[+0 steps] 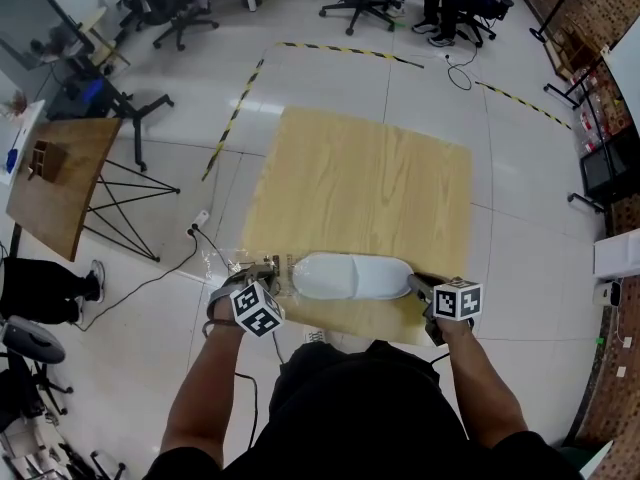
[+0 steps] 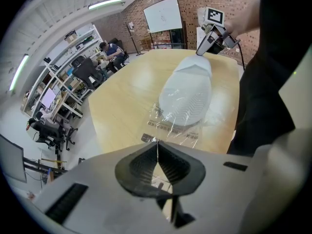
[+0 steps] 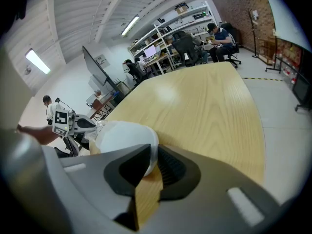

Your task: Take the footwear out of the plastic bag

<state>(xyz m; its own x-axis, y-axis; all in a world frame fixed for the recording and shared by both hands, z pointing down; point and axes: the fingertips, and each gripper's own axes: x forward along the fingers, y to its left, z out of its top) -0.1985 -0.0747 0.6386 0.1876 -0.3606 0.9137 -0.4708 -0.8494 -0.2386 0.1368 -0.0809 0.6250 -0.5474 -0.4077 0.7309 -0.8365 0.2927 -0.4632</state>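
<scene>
White closed-toe slipper lies along the near edge of the pale wooden counter, with its heel end inside the clear plastic bag.

Left gripper: jaws pressed together on the bag's film edge.

Right gripper: jaws clamped on the slipper's toe end.

Step in hand, as judged: stripping the bag off the slipper.

Next move: draw the two grippers apart along the slipper's length, both grips firm, until the heel clears the bag mouth. The thin film may slip from the pinch.
</scene>
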